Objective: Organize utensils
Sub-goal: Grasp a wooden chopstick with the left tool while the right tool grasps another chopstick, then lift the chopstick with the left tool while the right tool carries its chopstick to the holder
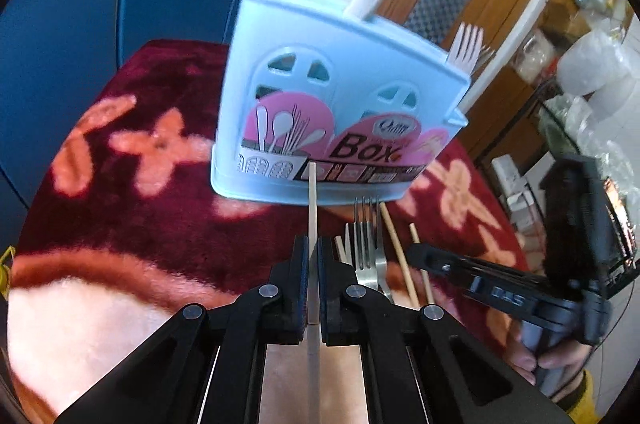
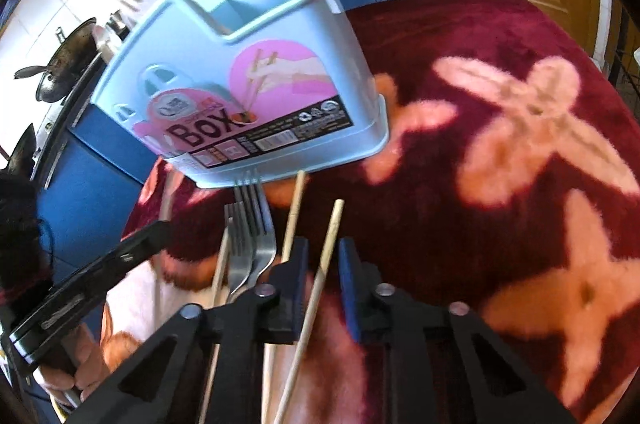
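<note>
While the left gripper (image 1: 313, 256) clamped one pale wooden chopstick (image 1: 312, 200) pointing at the light-blue plastic utensil box (image 1: 320, 72), the right gripper (image 2: 323, 260) bracketed another chopstick (image 2: 326, 256), jaws apparently not yet touching.

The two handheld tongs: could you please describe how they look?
Both left tongs and right tongs are black plastic linkages with silver pivot pins and blue pads. White lettering marks the right one's side, and a yellow sleeve shows behind it.

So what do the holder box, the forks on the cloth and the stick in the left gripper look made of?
Holder box: pale blue moulded plastic, smooth, with a printed label. Forks: metal, probably steel, grey and shiny. Stick in the left gripper: likely bamboo or wood, pale and matte.
</note>
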### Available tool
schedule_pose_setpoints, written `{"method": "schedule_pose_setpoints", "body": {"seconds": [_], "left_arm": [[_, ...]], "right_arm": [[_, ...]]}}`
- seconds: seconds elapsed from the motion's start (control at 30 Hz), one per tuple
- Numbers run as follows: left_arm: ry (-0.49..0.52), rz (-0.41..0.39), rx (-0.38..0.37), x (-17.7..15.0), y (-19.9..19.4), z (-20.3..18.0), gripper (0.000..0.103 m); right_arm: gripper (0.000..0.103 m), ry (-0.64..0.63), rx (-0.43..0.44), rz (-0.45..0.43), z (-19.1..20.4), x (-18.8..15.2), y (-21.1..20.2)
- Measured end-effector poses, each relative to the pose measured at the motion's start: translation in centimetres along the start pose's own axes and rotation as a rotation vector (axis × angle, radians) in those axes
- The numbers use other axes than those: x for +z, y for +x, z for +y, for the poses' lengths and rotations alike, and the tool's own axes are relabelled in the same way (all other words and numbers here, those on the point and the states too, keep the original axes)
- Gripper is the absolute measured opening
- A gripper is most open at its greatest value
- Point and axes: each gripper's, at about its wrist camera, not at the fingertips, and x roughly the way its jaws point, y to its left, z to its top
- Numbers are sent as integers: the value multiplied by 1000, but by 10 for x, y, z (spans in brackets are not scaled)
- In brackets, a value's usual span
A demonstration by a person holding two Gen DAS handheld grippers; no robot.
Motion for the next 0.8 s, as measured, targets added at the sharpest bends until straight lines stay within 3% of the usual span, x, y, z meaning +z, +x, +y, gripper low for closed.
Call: {"method": "schedule_pose_setpoints", "body": {"seconds": [0.23,0.8], "left_arm": [[8,-76,-6,3,-18,-7,4],[35,-254,-41,16,-77,-20,4]], "right_arm": [[6,2,36,-43,-4,-2,-15],[6,-49,76,-356,15,-17,-105]]}}
